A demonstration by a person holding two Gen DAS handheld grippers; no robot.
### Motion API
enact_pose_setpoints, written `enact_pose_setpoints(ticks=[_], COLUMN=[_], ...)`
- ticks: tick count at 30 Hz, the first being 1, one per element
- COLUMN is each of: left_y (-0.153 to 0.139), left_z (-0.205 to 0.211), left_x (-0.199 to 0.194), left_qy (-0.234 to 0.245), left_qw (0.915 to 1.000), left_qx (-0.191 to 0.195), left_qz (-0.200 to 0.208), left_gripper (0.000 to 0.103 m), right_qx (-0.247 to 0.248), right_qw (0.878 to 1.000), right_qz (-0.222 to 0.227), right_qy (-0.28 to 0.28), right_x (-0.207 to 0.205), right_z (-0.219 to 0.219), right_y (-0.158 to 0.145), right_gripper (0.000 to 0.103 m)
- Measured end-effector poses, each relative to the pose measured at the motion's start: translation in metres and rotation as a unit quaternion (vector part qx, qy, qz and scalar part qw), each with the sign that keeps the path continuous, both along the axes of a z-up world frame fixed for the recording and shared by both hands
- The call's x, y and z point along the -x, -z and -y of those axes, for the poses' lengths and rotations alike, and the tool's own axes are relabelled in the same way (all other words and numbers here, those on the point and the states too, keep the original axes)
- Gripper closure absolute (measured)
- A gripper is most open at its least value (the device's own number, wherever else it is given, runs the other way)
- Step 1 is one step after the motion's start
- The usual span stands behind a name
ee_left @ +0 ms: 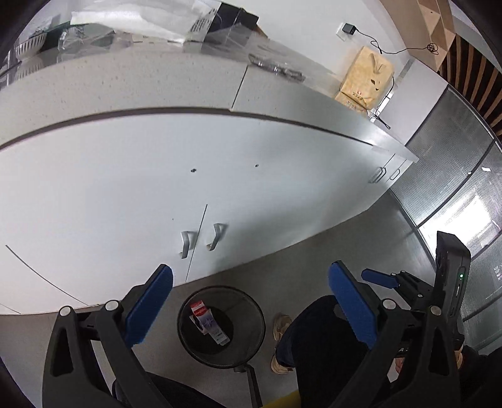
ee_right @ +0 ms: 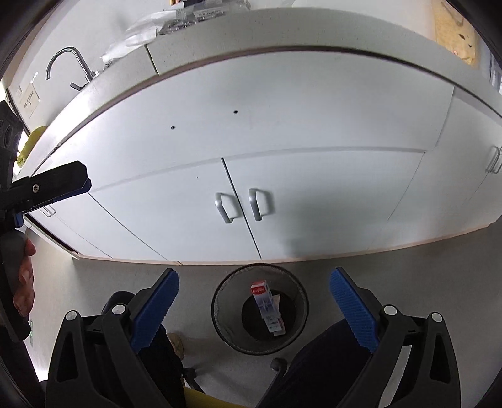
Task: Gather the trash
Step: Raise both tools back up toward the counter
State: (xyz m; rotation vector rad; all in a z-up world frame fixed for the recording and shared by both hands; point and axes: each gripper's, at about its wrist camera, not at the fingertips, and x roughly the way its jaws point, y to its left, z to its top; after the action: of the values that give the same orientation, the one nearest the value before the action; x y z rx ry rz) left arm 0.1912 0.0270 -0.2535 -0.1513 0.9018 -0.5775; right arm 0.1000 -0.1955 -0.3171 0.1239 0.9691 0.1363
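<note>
A black mesh waste bin point(ee_left: 251, 339) point(ee_right: 226, 320) stands on the grey floor in front of white cabinet doors. Inside it lies a red-and-white toothpaste box point(ee_left: 207, 323) point(ee_right: 266, 306), leaning against the wall. My left gripper point(ee_left: 251, 309) hangs above the bin, open, with nothing between its blue pads. My right gripper point(ee_right: 254, 309) is also open and empty, high over the bin. The right gripper point(ee_left: 379, 279) shows at the right in the left wrist view, and the left gripper point(ee_right: 62, 182) shows at the left edge in the right wrist view.
White cabinet doors with metal handles point(ee_right: 241, 205) face me under a pale countertop point(ee_left: 157, 81). A tap point(ee_right: 67, 62), clear plastic wrapping point(ee_left: 131, 18) and a brown paper bag point(ee_left: 365, 80) sit on top. A person's legs and shoe point(ee_left: 282, 326) stand beside the bin.
</note>
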Motion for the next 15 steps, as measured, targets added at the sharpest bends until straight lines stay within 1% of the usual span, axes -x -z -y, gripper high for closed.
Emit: enact_pose_setpoints(ticks=[7,11,15], left_y=[-0.044,-0.073,-0.096], left_z=[-0.019,-0.033,-0.045], left_x=[0.013,0.019,0.022], left_qy=[-0.025,-0.046,-0.066], left_qw=[0.9984,0.9955,0.9916], left_qx=[0.002,0.004,0.004], left_qz=[0.051,0.083,0.111], left_gripper=[0.004,0.004,0.004], right_qx=[0.008,0.009,0.011], right_qw=[0.999,0.997,0.995], right_qz=[0.046,0.070,0.103], right_qy=[-0.002,0.002,0.007], right_x=[0.002,-0.001,-0.005], right_z=[0.006,0.011,0.015], right_y=[-0.043,-0.066,-0.098], right_gripper=[0.005,0.005,0.005])
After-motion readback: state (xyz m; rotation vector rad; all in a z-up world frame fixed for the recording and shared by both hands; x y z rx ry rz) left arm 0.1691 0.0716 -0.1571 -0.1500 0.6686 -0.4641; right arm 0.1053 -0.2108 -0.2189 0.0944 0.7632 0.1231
